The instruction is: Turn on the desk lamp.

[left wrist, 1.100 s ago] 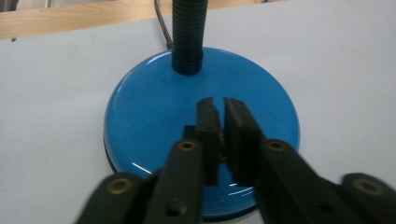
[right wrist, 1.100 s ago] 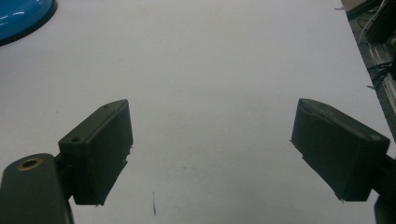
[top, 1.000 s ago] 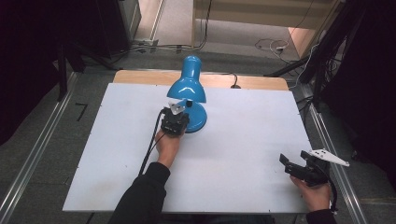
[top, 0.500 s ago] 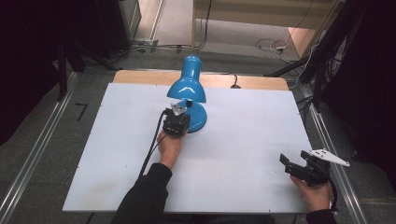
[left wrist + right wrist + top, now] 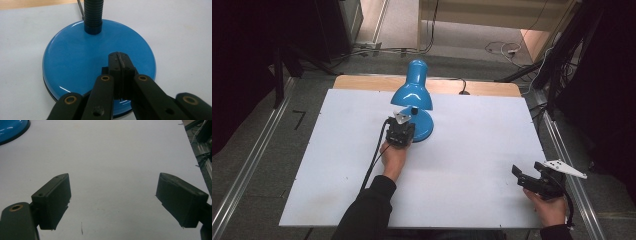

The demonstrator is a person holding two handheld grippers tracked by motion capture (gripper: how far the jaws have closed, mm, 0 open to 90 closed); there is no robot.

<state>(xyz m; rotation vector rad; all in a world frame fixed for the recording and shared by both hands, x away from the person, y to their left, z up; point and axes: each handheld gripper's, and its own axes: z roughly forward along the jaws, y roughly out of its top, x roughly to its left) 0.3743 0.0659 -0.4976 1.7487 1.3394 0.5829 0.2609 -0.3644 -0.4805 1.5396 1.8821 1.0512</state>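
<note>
Left claw (image 5: pixel 404 131) is squeezed fully together with nothing between the jaws, its tips sitting over the round base (image 5: pixel 82 62) of the blue desk lamp (image 5: pixel 413 95), though I can't tell if they actually touch it. The lamp stands toward the back middle of the white counter (image 5: pixel 472 135), shade tilted over its base, black ribbed neck (image 5: pixel 93 15) rising from it. Over at the near right corner, the right claw (image 5: pixel 523 176) is spread wide and empty, just above bare counter.
</note>
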